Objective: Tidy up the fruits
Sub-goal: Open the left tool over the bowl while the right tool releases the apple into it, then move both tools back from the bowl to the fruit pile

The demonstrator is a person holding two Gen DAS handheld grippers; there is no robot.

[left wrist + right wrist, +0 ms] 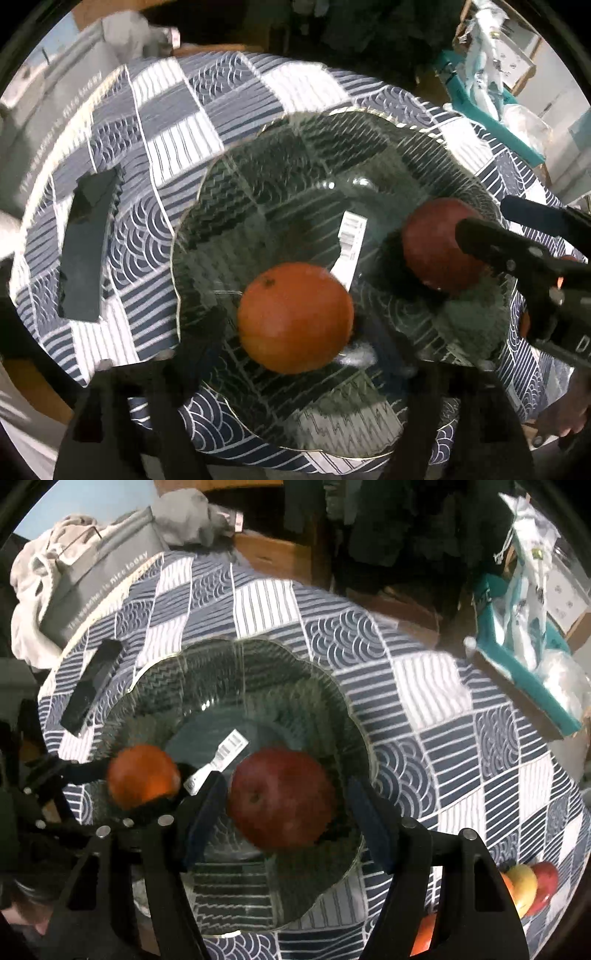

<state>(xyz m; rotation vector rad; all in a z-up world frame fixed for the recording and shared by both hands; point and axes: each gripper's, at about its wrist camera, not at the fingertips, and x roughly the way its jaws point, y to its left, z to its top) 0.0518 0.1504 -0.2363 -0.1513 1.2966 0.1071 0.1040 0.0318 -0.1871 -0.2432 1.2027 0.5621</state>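
Left to right:

- Dark flat object lies on the patterned cloth, left of the glass bowl. Not part of the job.
- Left gripper: jaws spread, orange between them inside the bowl. Contact not clear; reads as open around it, not clamped.
- Barcode label lies in the bowl between the two fruits.
- Right gripper: jaws parted either side of the red apple, gaps visible, so no grip. Apple sits in the bowl.
- More fruit waits on the cloth at far right.

Judgement: both fruits look delivered. Lift each claw straight up, jaws kept wide, so neither fruit is nudged and rolls against the glass.
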